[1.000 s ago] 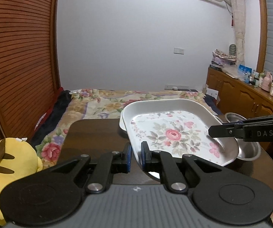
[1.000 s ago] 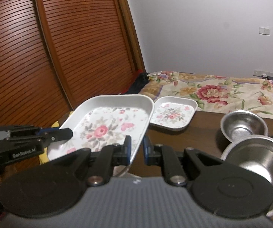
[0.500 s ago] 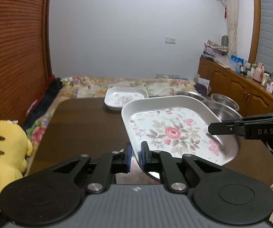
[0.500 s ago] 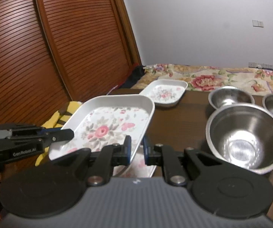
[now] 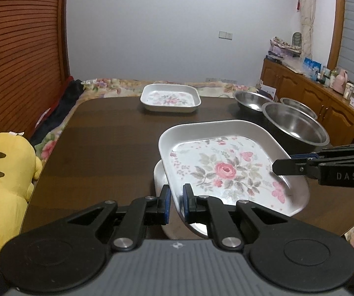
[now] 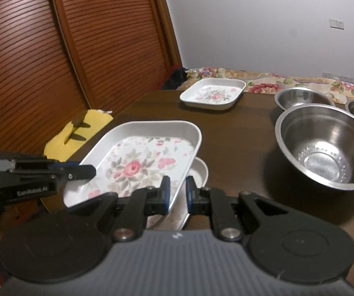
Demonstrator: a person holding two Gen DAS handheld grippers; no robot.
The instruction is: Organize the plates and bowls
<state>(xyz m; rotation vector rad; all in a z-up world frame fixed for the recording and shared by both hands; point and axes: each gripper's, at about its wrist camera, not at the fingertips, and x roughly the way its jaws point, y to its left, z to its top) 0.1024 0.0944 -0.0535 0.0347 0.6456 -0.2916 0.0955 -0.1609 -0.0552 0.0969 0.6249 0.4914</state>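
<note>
A: Floral tray (image 5: 228, 170), where is it in the left wrist view?

B: It hangs tilted over the near part of the table (image 5: 108, 133). The left gripper (image 5: 176, 203) has its fingers (image 5: 188, 204) closed on the near rim, and the right gripper (image 5: 285, 166) pinches the rim on the right side. Under the tray a second white plate (image 5: 159, 180) lies on the table, partly hidden. So the tray is directly above it, and I judge the coming move is straight down to stack.

A: And the materials?

B: The tray is rounded-square, smooth, with a plain pale rim and a pink rose print. Three steel bowls, the largest (image 5: 297, 125), are shiny and round, to the right. A smaller floral tray (image 5: 170, 97) sits at the far edge.

A: The right wrist view?

B: Same tray (image 6: 142, 157), its long axis runs away from the camera toward the far left. The right gripper (image 6: 177, 193) is shut on the near right rim; the left gripper (image 6: 85, 171) holds the left rim. The lower plate (image 6: 199, 172) shows just beside the tray's right corner. The large steel bowl (image 6: 325, 148) stands well apart, on the right.
</note>
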